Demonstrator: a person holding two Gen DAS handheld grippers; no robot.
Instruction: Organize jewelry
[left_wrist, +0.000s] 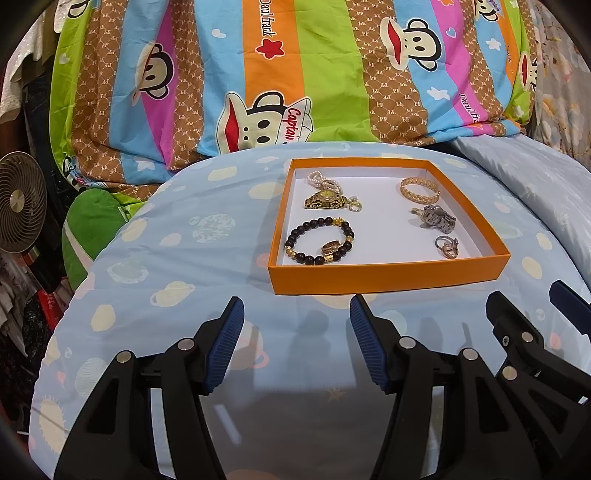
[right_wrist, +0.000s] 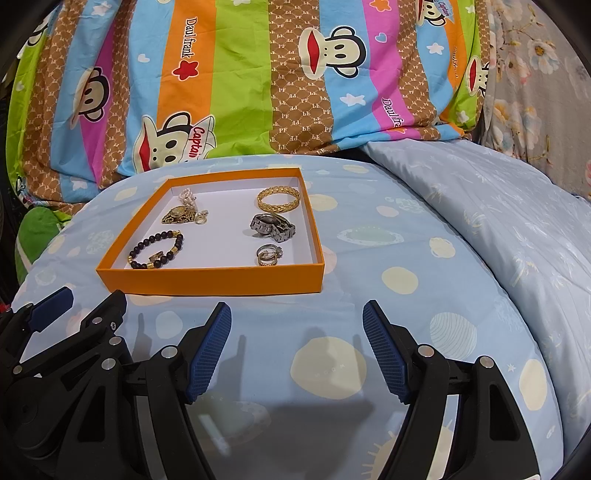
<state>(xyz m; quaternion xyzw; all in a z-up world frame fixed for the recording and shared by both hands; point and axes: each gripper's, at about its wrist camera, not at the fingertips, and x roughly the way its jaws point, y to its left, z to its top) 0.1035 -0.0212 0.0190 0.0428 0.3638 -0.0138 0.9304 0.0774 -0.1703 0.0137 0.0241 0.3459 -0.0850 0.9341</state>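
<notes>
An orange box lid (left_wrist: 388, 275) (right_wrist: 210, 282) lies on the blue bedsheet and holds the jewelry. Inside are a dark bead bracelet (left_wrist: 319, 240) (right_wrist: 157, 249), a gold watch with pearls (left_wrist: 327, 195) (right_wrist: 181, 214), a gold bangle (left_wrist: 419, 188) (right_wrist: 277, 198), a silver watch (left_wrist: 434, 218) (right_wrist: 273, 226) and small rings (left_wrist: 447, 247) (right_wrist: 269, 255). My left gripper (left_wrist: 295, 314) is open and empty, just short of the box's near wall. My right gripper (right_wrist: 297, 319) is open and empty, near the box's right corner. Each gripper shows at the edge of the other's view.
A striped monkey-print quilt (left_wrist: 295, 74) is piled behind the box. A pale blue pillow (right_wrist: 498, 229) lies to the right. A small fan (left_wrist: 18, 201) and a green cushion (left_wrist: 96, 221) sit off the bed's left edge.
</notes>
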